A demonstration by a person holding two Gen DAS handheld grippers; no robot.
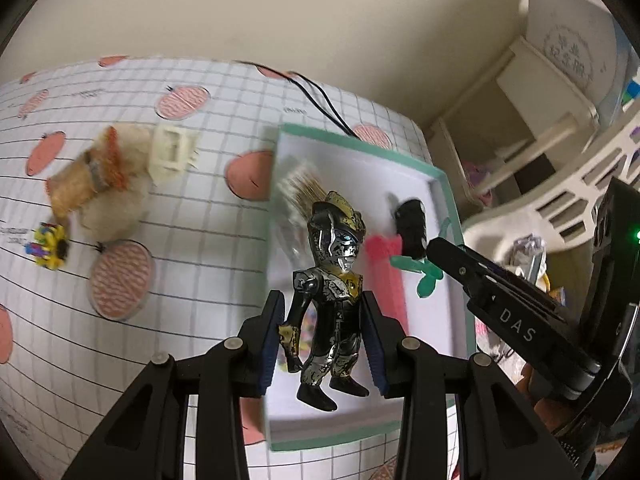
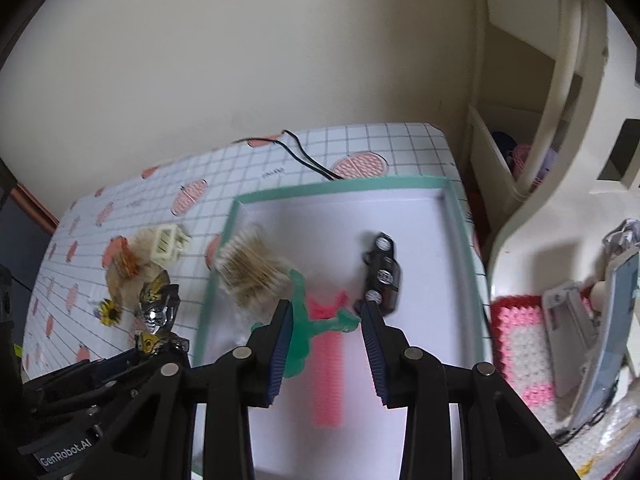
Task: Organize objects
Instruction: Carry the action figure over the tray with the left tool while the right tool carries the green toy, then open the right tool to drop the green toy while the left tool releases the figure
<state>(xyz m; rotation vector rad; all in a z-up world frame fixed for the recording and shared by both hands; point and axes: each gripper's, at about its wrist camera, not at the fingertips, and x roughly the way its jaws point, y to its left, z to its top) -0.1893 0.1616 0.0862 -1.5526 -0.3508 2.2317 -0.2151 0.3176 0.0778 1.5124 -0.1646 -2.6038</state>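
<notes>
My left gripper (image 1: 323,312) is shut on a black, silver and gold action figure (image 1: 332,300), held upright in the air over the near left part of a white tray with a teal rim (image 1: 360,146). In the tray lie a bundle of cotton swabs (image 2: 250,272), a black toy car (image 2: 382,276), a pink comb (image 2: 328,368) and a green plastic piece (image 2: 302,320). My right gripper (image 2: 326,312) hangs open above the comb and the green piece, holding nothing. The figure's head (image 2: 158,308) shows at the left of the right wrist view.
On the checked tablecloth left of the tray lie a fluffy yellow plush (image 1: 108,188), a cream hair claw (image 1: 172,152) and a small sunflower clip (image 1: 48,246). A black cable (image 1: 320,100) runs off the back edge. A white basket (image 1: 560,184) and shelves stand close on the right.
</notes>
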